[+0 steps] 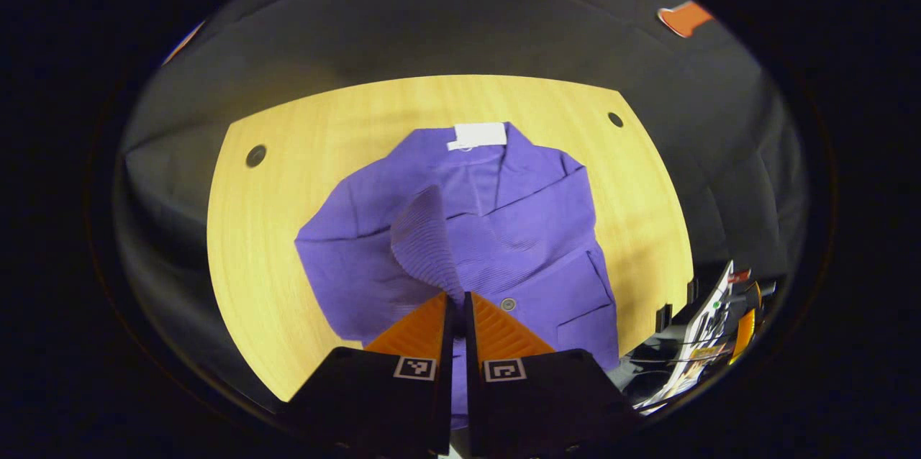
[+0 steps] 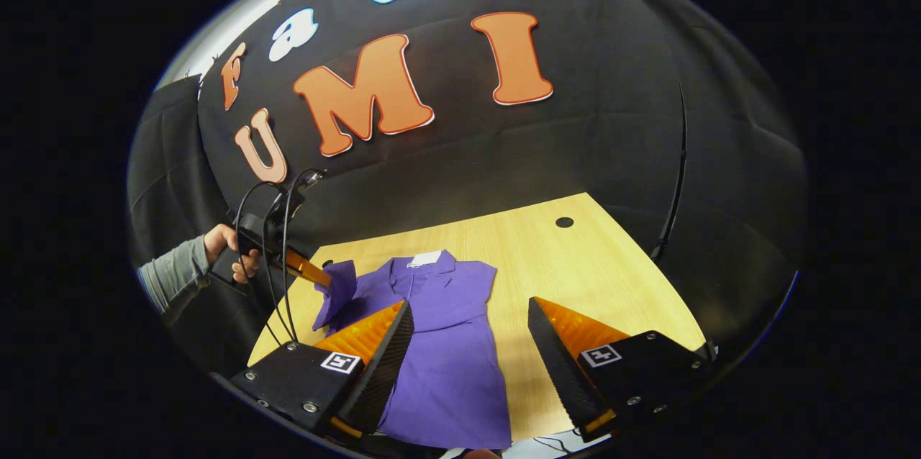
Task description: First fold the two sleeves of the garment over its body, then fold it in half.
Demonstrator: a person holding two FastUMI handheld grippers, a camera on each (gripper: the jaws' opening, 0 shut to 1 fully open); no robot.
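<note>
We see the left gripper (image 1: 456,301) clamped on the purple garment's (image 1: 504,229) sleeve (image 1: 424,236), seemingly lifted at nine o'clock; the right gripper (image 2: 468,329) hovers agape.

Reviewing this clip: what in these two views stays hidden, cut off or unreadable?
- Left gripper view: the garment's near hem lies behind the left gripper, whose jaws pinch the lifted sleeve.
- Same view: the white collar label is too small to read.
- Right gripper view: the right gripper's finger covers part of the garment's side; the hem is cut by the bottom edge.
- The hand hides the far gripper's handle.
</note>
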